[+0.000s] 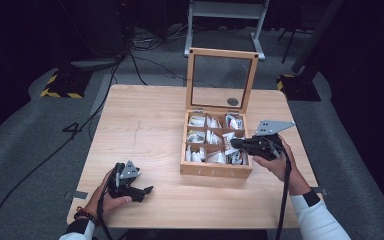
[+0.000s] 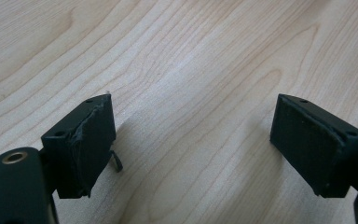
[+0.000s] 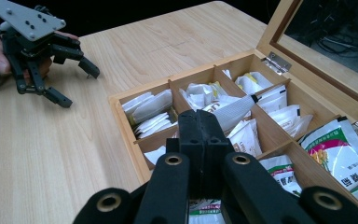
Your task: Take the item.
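A wooden box with nine compartments is seen on the right half of a light wooden table, its glass-paned lid standing upright at the far side. The compartments are filled with white paper packets; in the right gripper view, green and white packets are seen in the compartments nearest the hinges.

The right gripper is held over the front right part of the box by the person's right hand. In the right gripper view, its jaws are pressed together around the end of a grey and white packet, which sticks out beyond the jaw tips above the middle compartments.

The left gripper is held low by the left hand near the front left edge of the table, well apart from the box. In the left gripper view, its jaws are spread wide over bare wood, with nothing between them.
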The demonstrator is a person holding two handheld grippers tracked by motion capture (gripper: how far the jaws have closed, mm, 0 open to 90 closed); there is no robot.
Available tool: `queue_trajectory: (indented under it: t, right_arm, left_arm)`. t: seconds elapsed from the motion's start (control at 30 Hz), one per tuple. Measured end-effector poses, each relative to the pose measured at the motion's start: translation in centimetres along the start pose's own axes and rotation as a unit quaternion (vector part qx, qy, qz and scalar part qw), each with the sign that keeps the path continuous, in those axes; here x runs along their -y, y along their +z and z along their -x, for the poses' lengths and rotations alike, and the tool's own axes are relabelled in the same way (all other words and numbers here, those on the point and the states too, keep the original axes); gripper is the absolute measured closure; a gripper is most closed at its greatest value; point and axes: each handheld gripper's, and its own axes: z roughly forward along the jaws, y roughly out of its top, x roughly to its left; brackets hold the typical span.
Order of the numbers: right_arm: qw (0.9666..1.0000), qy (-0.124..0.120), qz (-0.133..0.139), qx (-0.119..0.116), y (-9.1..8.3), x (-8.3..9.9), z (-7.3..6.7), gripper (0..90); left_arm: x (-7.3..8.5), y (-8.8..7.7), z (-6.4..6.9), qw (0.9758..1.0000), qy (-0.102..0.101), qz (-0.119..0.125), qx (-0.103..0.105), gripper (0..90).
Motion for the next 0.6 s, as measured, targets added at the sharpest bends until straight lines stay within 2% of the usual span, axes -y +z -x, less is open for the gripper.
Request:
queue_trajectory:
  t: [0.6]
  right_arm:
    - [0.9995,-0.02,0.018,-0.017,-1.7,0.1,-1.9,90.0]
  left_arm:
    - [0.1,0.0,0.1,1.0,-0.004,0.0,0.0,14.6]
